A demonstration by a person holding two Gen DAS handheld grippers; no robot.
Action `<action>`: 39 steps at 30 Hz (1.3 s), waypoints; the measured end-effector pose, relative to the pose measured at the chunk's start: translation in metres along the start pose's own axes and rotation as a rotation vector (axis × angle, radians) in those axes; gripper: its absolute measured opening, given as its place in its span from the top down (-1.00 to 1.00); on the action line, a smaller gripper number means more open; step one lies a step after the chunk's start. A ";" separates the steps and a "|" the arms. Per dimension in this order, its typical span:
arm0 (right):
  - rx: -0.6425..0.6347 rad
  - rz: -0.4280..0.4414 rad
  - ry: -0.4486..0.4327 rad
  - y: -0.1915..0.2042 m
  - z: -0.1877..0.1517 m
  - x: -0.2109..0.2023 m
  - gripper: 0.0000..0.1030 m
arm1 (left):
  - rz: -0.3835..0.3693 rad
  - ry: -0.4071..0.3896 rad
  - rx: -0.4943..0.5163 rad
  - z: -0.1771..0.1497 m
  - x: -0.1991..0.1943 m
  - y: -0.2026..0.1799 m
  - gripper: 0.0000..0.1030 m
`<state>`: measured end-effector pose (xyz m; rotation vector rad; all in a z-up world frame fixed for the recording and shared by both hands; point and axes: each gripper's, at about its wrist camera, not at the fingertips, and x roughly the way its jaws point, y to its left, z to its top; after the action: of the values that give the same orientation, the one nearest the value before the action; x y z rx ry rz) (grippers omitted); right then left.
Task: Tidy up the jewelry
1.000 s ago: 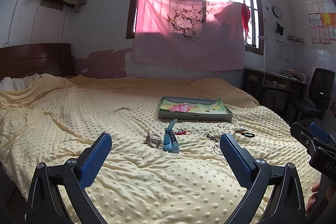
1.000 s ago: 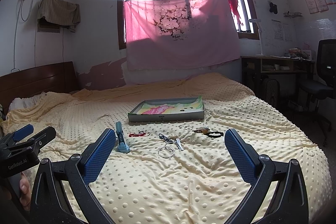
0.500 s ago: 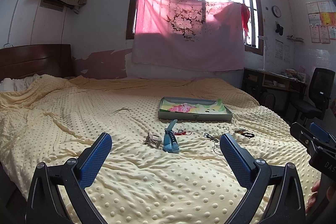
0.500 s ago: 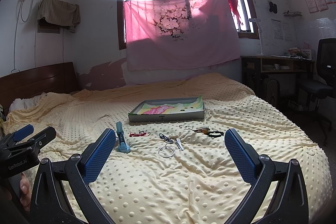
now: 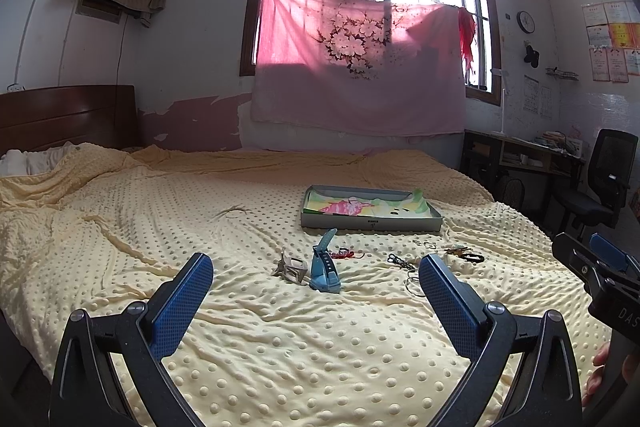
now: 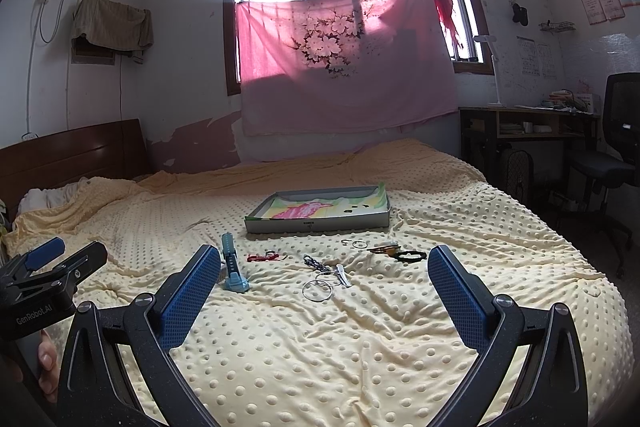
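Note:
Jewelry lies scattered on the yellow dotted bedspread (image 5: 280, 347) in front of a shallow grey tray (image 5: 370, 224) with a colourful lining. A blue watch (image 5: 325, 265) stands on its strap beside a metal clip (image 5: 291, 265). A red bracelet (image 6: 266, 257), a dark chain (image 6: 316, 264), silver hoop rings (image 6: 318, 289), small rings (image 6: 354, 243) and a black band (image 6: 410, 256) lie to its right. My left gripper (image 5: 316, 291) is open and empty, short of the watch. My right gripper (image 6: 324, 287) is open and empty, short of the hoops.
The tray (image 6: 320, 223) sits mid-bed beyond the jewelry. A wooden headboard (image 5: 68, 115) is at the left. A desk (image 6: 528, 123) and a black office chair (image 6: 612, 155) stand past the bed's right edge. A pink cloth hangs under the window (image 5: 360, 67).

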<state>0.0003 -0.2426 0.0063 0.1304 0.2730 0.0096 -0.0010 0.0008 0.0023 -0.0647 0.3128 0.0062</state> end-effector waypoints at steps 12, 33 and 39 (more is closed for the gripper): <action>0.002 0.000 0.000 0.000 0.000 0.001 -0.98 | -0.001 -0.001 -0.001 0.000 0.000 0.000 -1.00; 0.003 0.010 0.005 -0.001 0.002 0.008 -0.98 | -0.003 0.014 0.004 0.009 0.005 0.001 -1.00; 0.003 0.012 -0.006 -0.002 0.004 0.017 -0.98 | 0.003 0.014 0.006 0.011 0.015 0.001 -1.00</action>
<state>0.0181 -0.2442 0.0055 0.1348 0.2667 0.0206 0.0160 0.0022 0.0078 -0.0588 0.3271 0.0074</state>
